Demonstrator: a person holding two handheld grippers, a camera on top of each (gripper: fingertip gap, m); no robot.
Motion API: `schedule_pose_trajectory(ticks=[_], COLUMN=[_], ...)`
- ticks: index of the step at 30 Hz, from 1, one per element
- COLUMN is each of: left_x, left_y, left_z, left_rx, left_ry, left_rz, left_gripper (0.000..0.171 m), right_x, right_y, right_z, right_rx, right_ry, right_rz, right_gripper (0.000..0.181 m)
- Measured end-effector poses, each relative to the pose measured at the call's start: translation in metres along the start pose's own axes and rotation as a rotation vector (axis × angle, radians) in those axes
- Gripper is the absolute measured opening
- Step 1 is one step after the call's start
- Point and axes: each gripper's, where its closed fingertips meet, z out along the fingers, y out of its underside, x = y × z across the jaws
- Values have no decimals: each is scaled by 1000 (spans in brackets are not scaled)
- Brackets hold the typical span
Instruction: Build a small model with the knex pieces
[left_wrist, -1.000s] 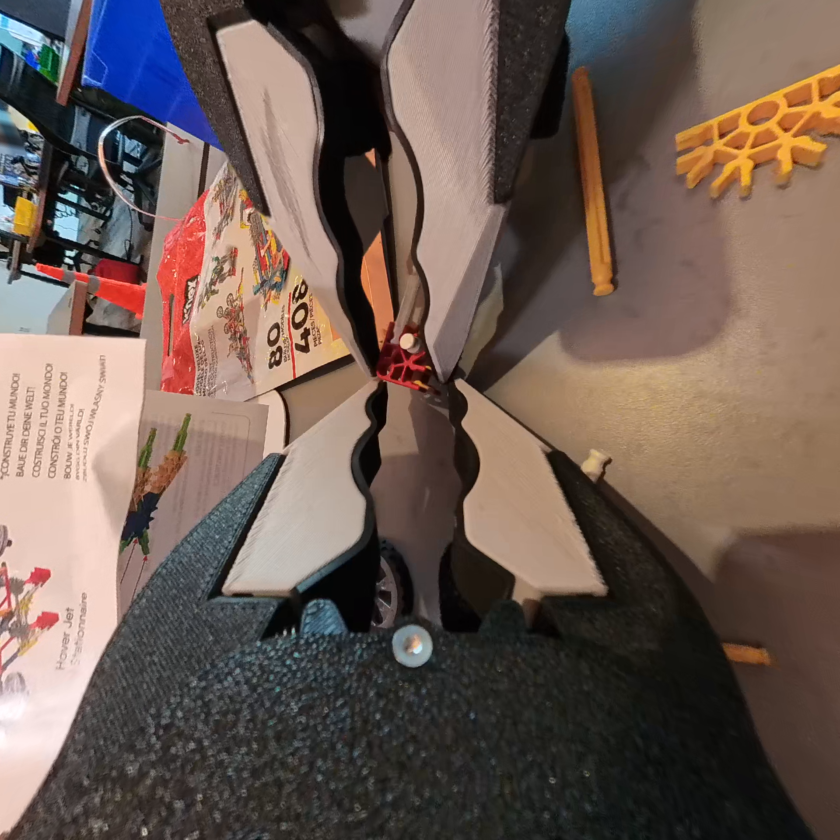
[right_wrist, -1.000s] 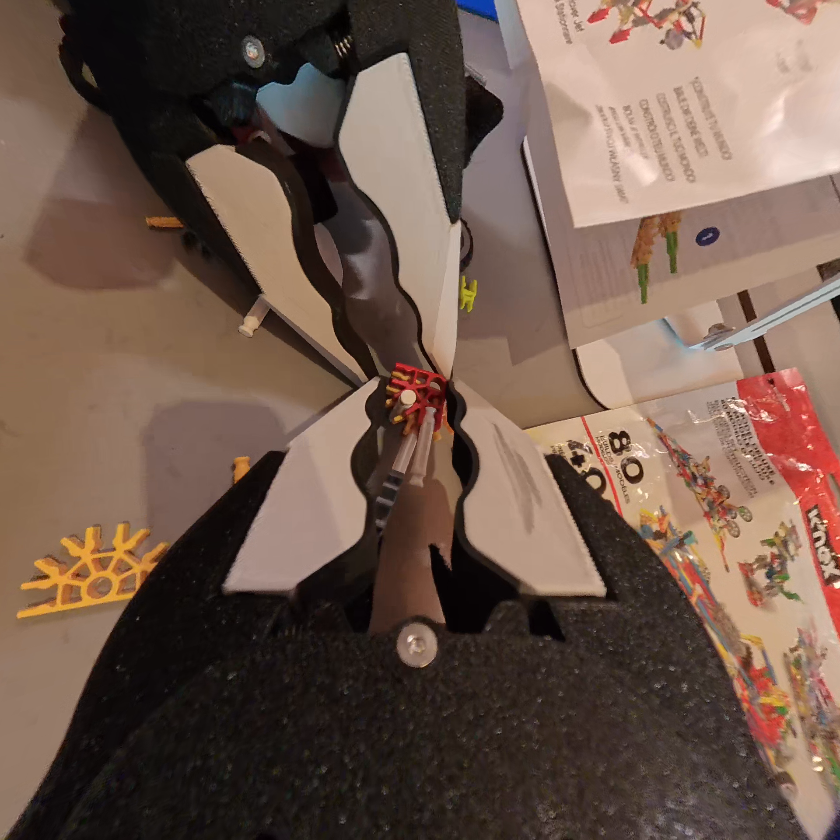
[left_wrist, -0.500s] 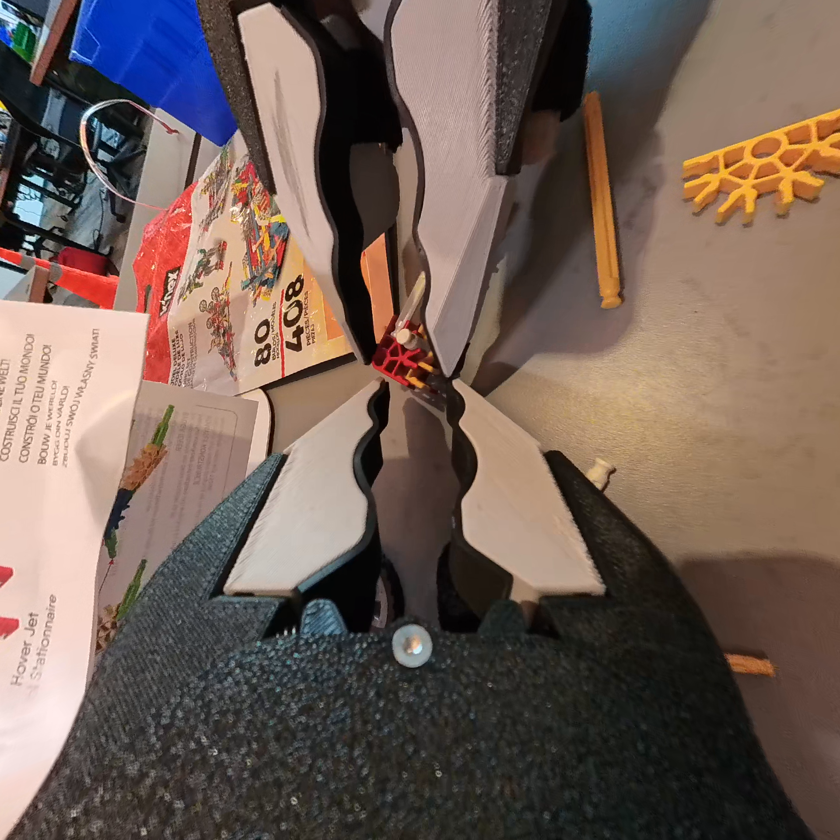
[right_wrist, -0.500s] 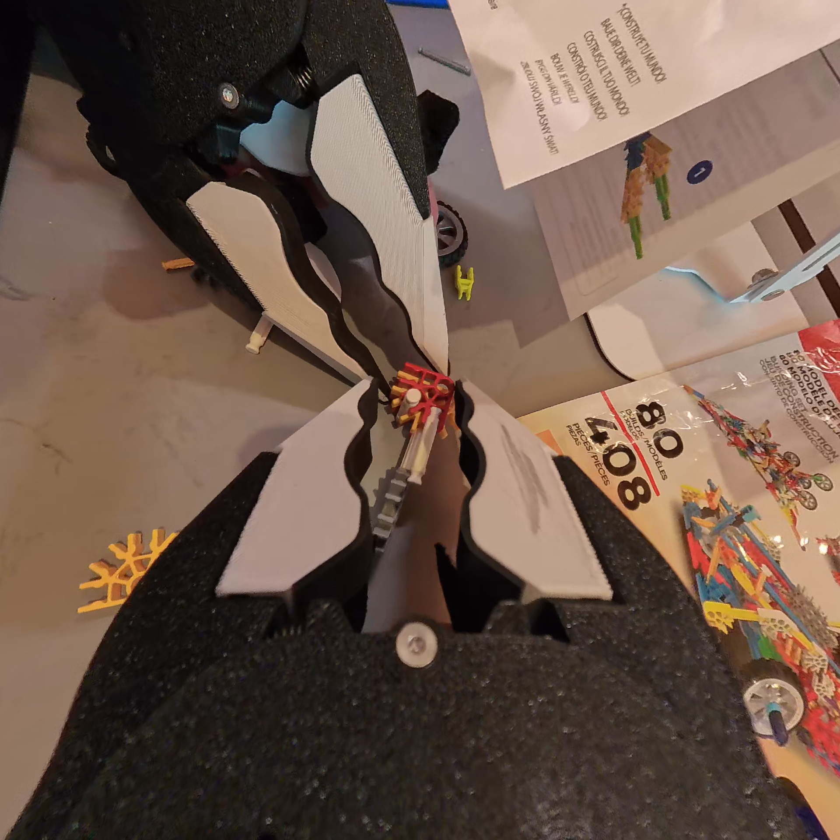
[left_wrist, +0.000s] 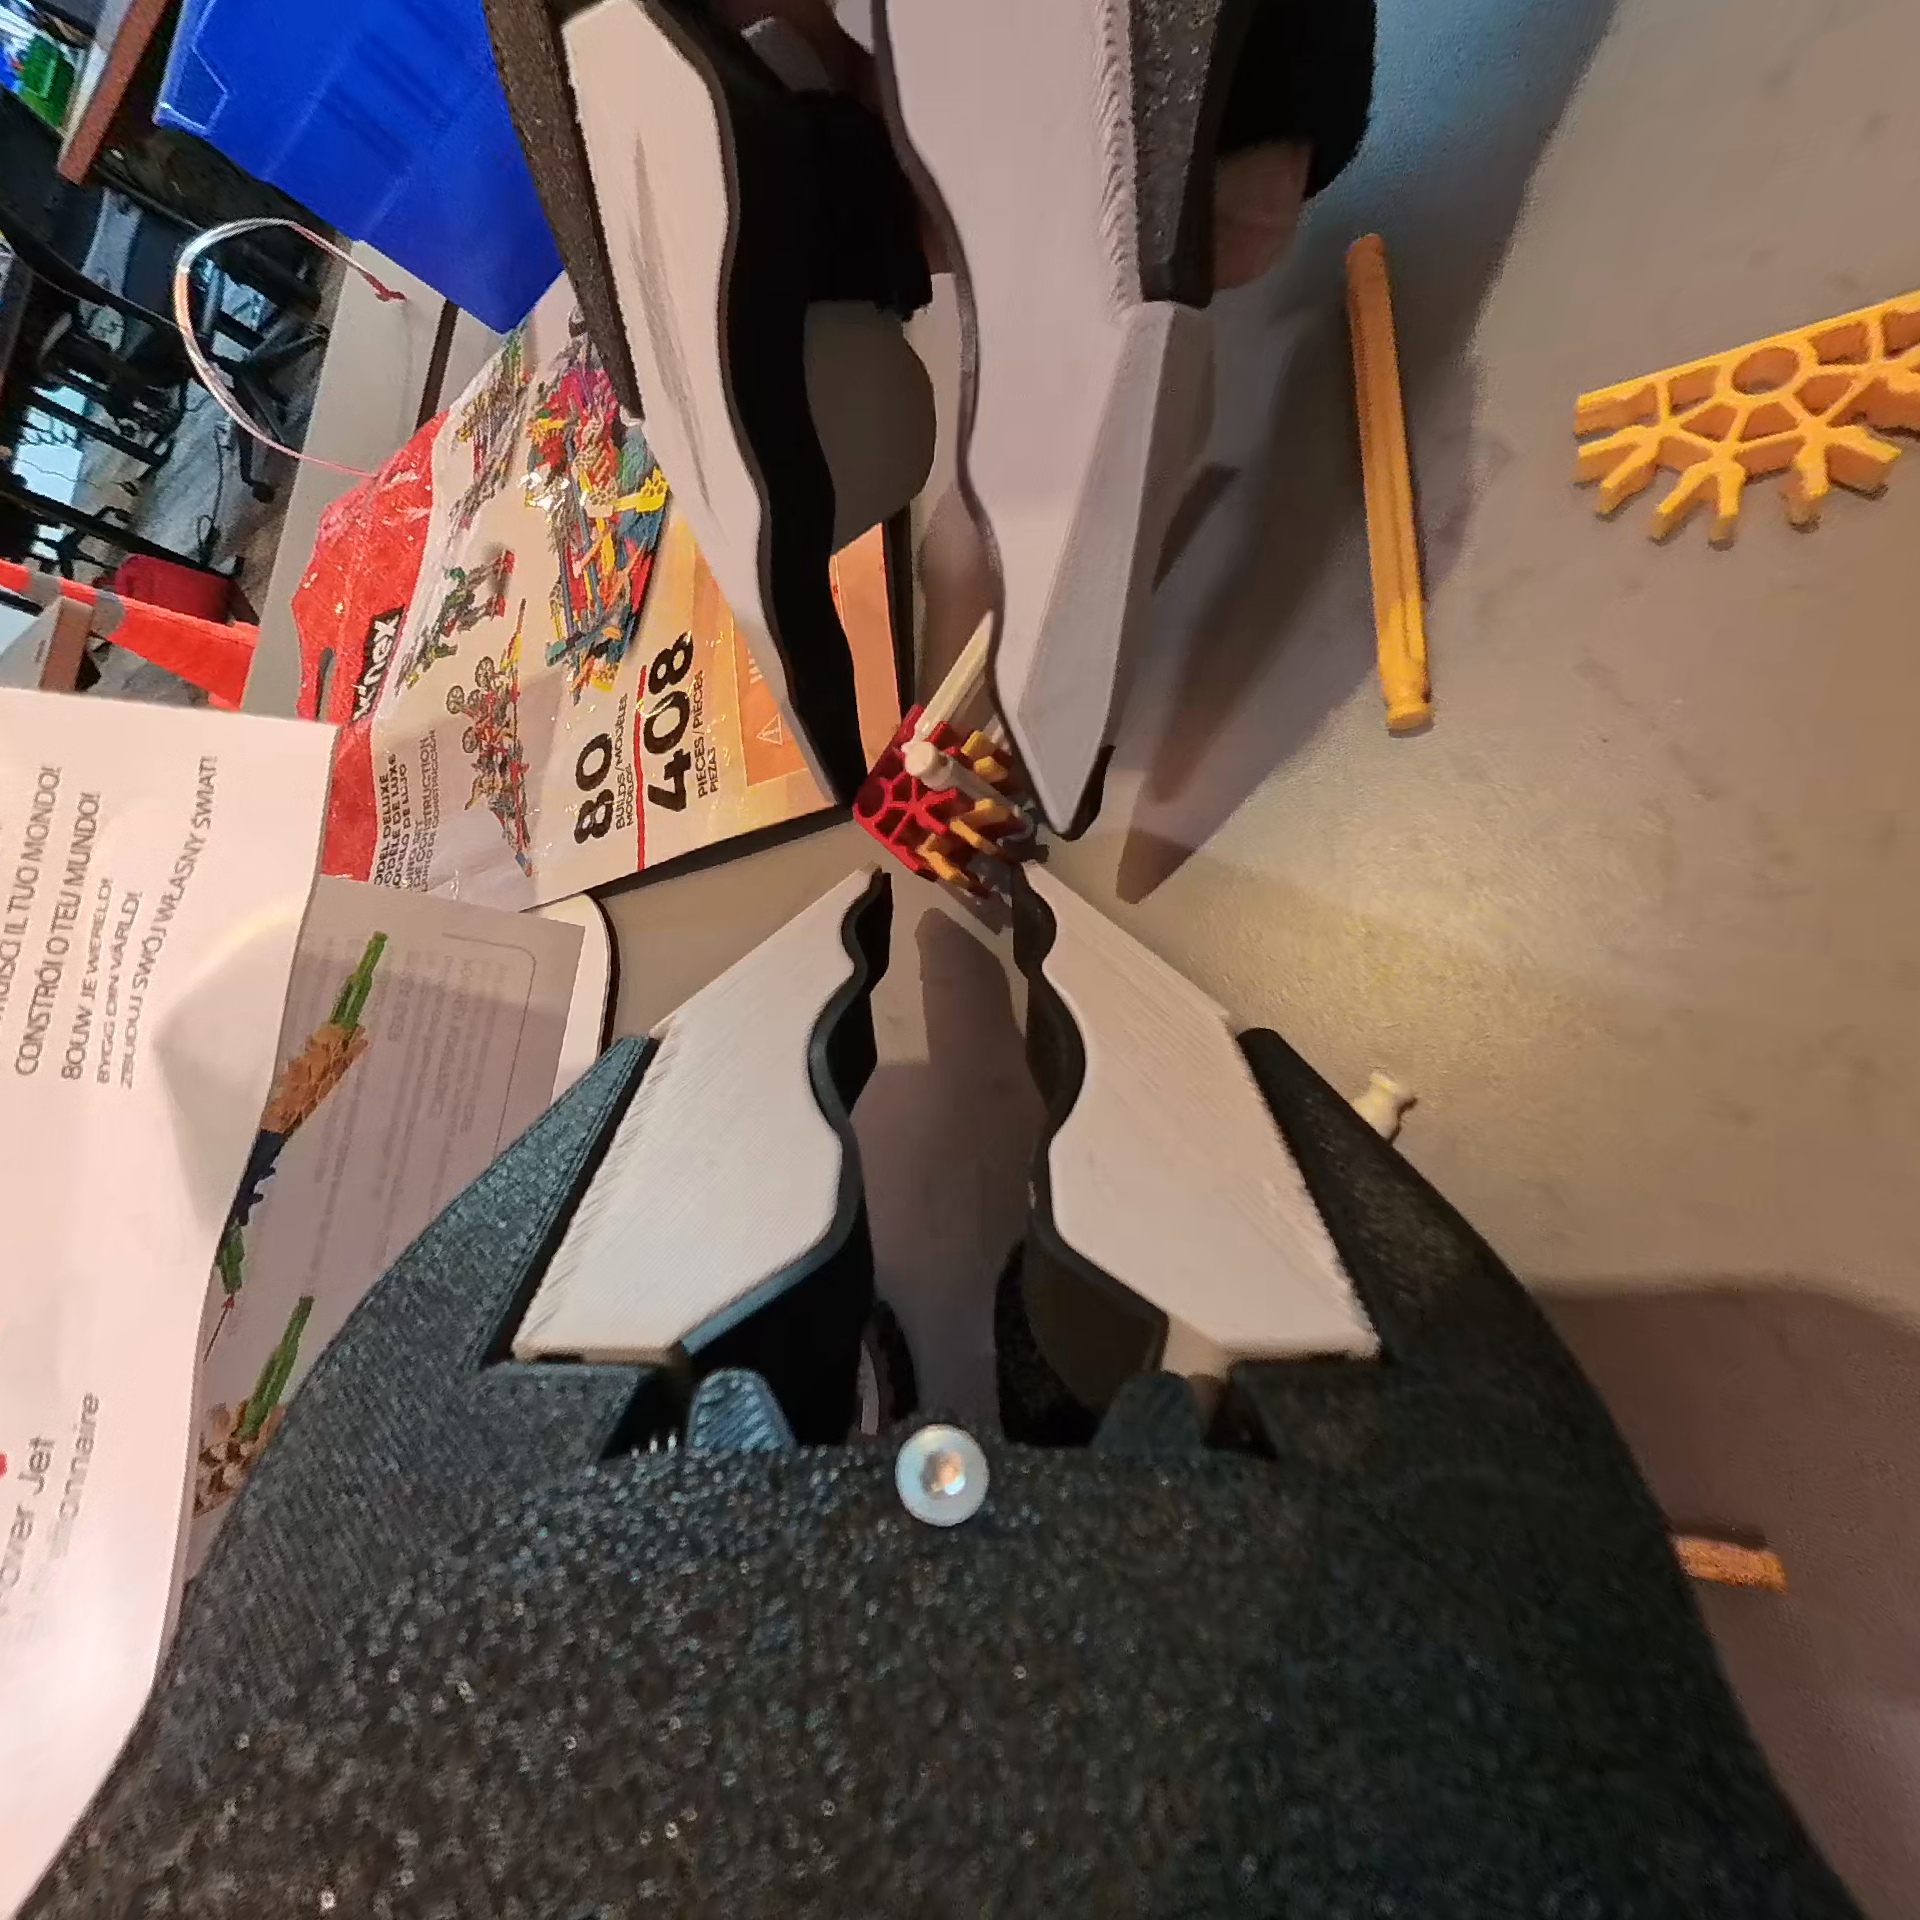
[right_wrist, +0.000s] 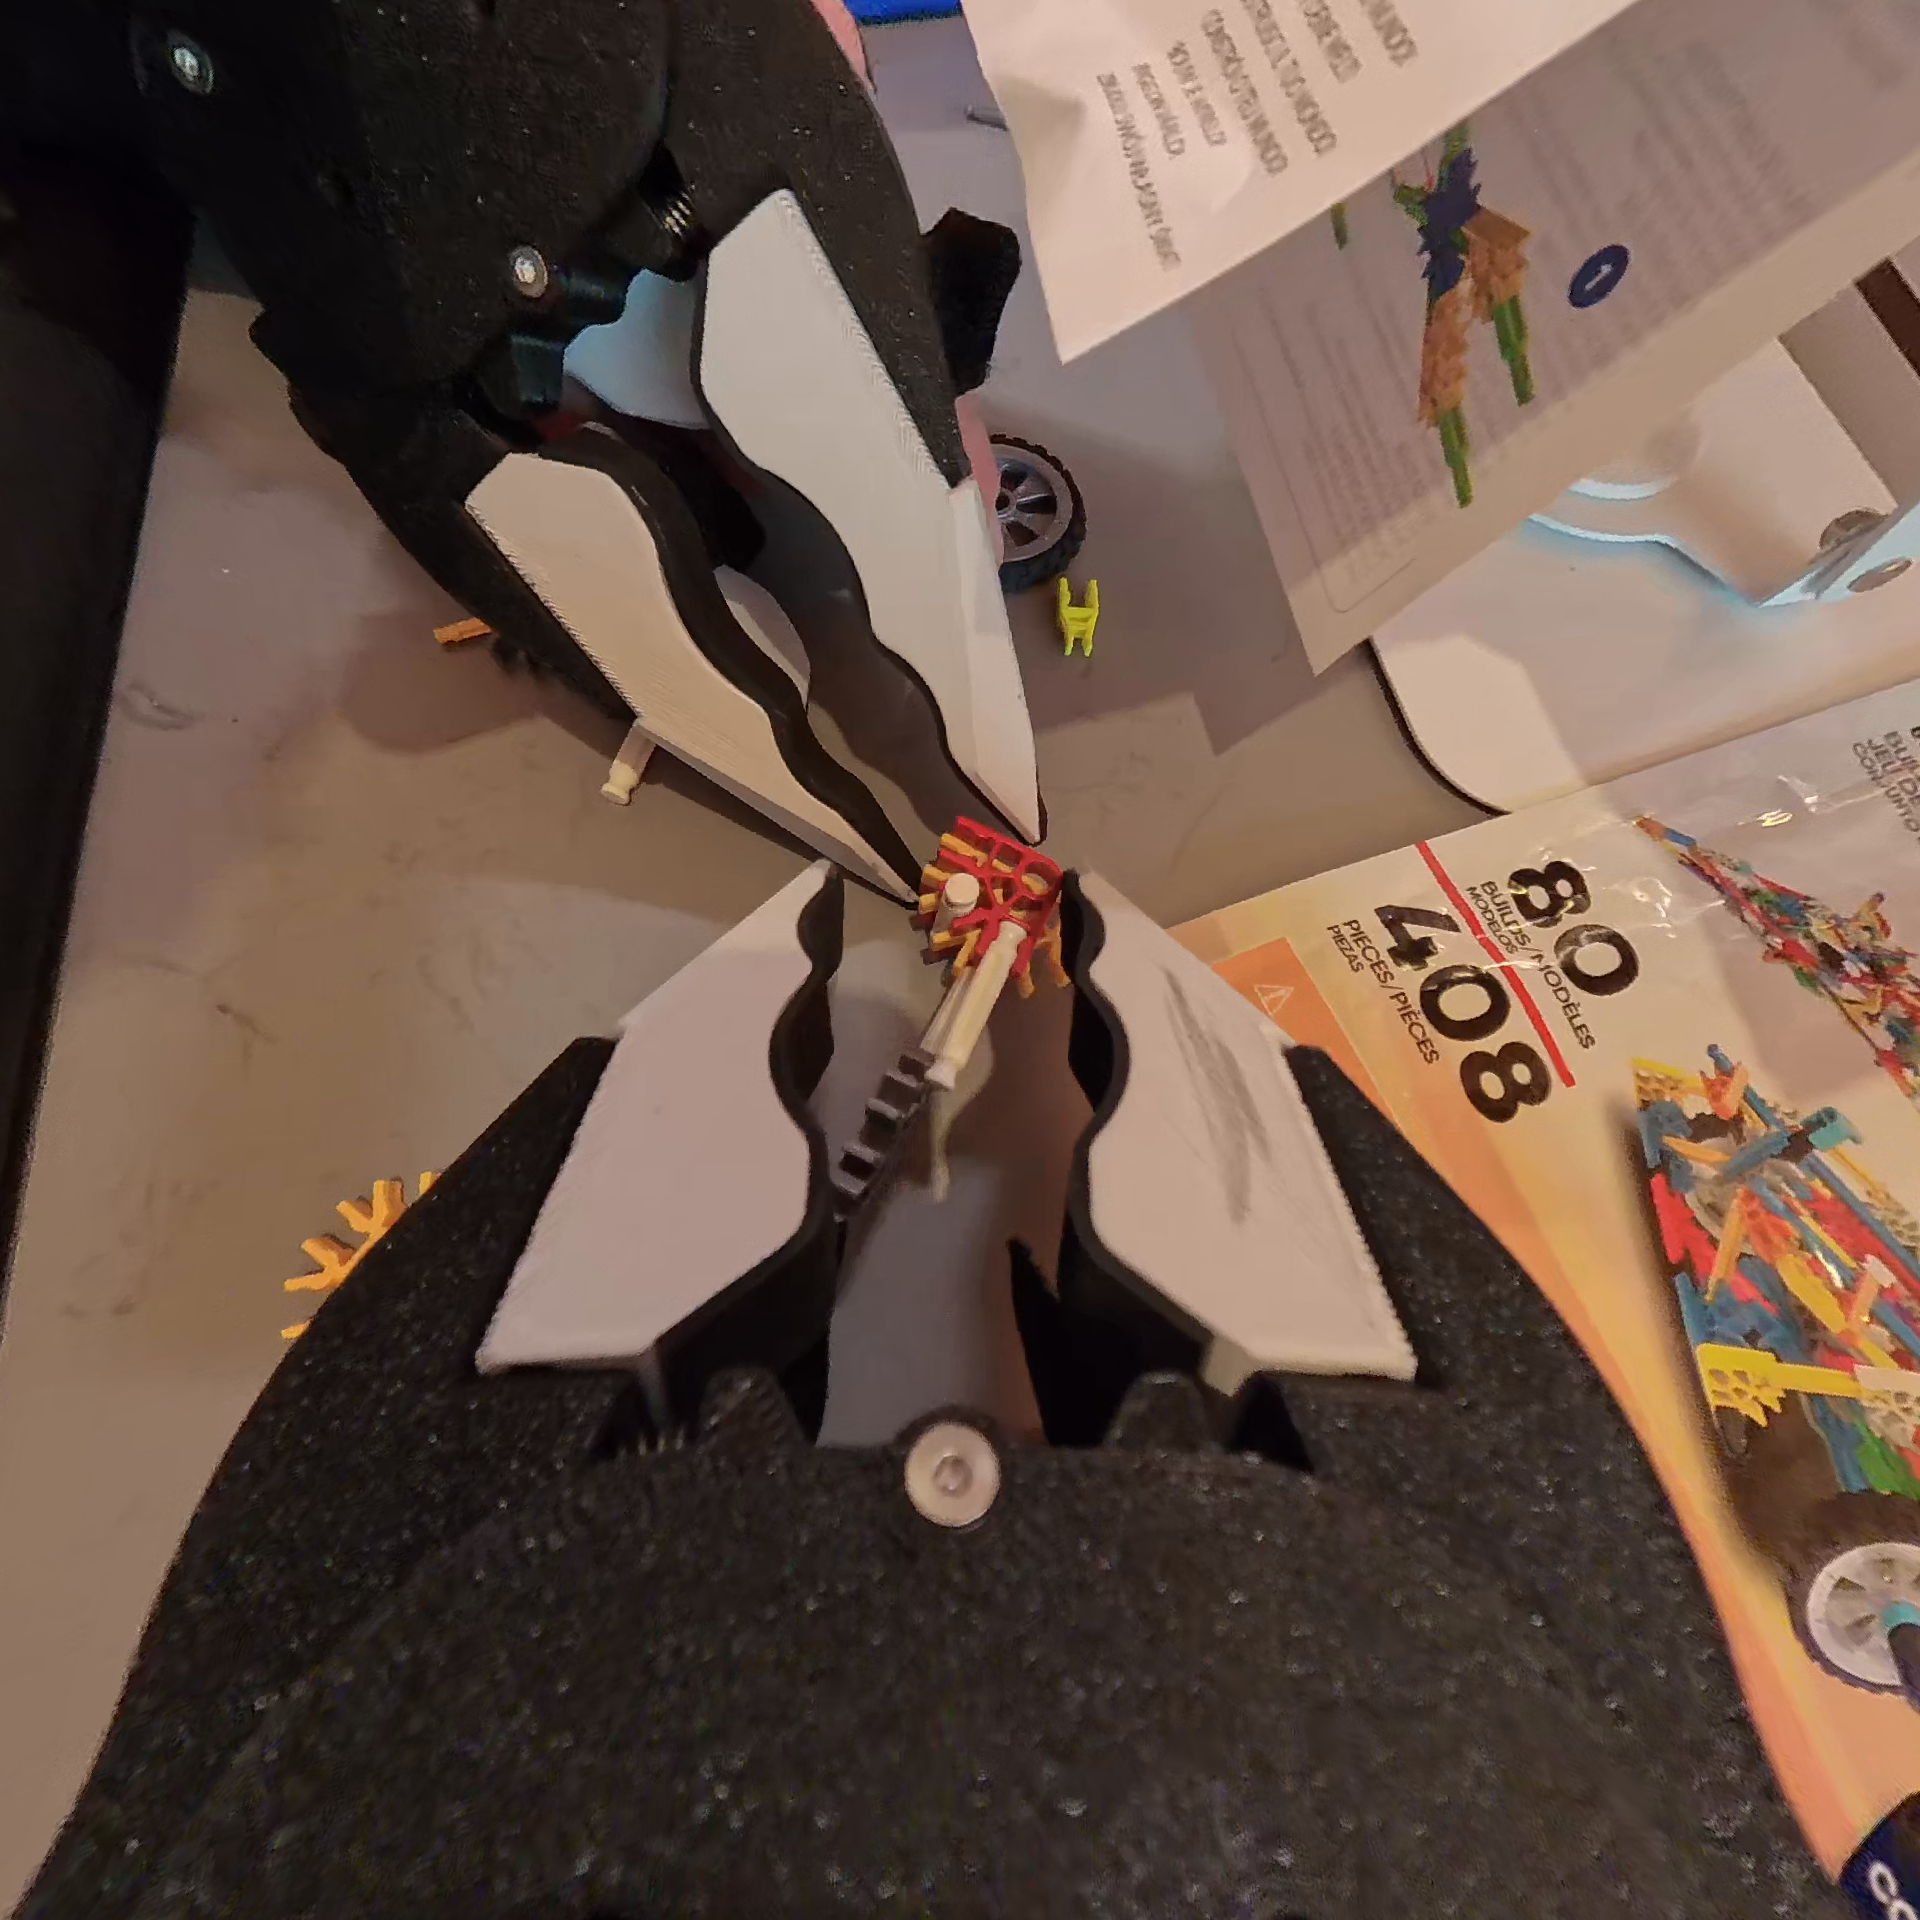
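Both grippers have risen slightly; papers slid outward. We note the grey table (left_wrist: 1558, 1039) with printed bag (right_wrist: 1558, 1091), leaflets (right_wrist: 1507, 343), yellow rod (left_wrist: 1387, 468). Left gripper (left_wrist: 951, 894) and right gripper (right_wrist: 951, 899) meet tip to tip, both clamped on the small red connector (right_wrist: 997, 878), sharing its hold; white rod (right_wrist: 971, 1003) hangs from it.

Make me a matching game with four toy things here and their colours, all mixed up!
Things:
1. square connector
2. tiny clip
3. bin
4. wheel

Colours:
A. blue
B. black with a grey hub
C. red
D. lime green

Pairs: 1-C, 2-D, 3-A, 4-B
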Motion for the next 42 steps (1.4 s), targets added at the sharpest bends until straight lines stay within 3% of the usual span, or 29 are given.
schedule_pose_trajectory(ticks=[5, 9, 15, 22, 30, 35, 42], left_x=[1, 1, 0, -7, -9, -6, 3], left_y=[-1, -1, -1, -5, -15, -13, -13], left_z=[2, 3, 3, 0, -3, -1, 0], left_rx=[2, 1, 0, 29, 81, 63, 42], left_ry=[7, 7, 5, 3, 42, 60, 101], left_rz=[-1, 1, -2, -75, -192, -193, -173], left_gripper=[19, 19, 19, 20, 19, 21, 21], right_x=[4, 3, 9, 9, 12, 34, 29], right_y=[0, 5, 3, 2, 4, 3, 30], right_z=[-2, 1, -2, -11, -13, -36, -29], right_rx=[13, -20, -5, 10, 8, 58, -58], right_ry=[6, 19, 40, 19, 24, 89, 37], right_rz=[27, -4, 3, 2, 8, 77, 133], right_gripper=[37, 49, 52, 26, 25, 25, 33])
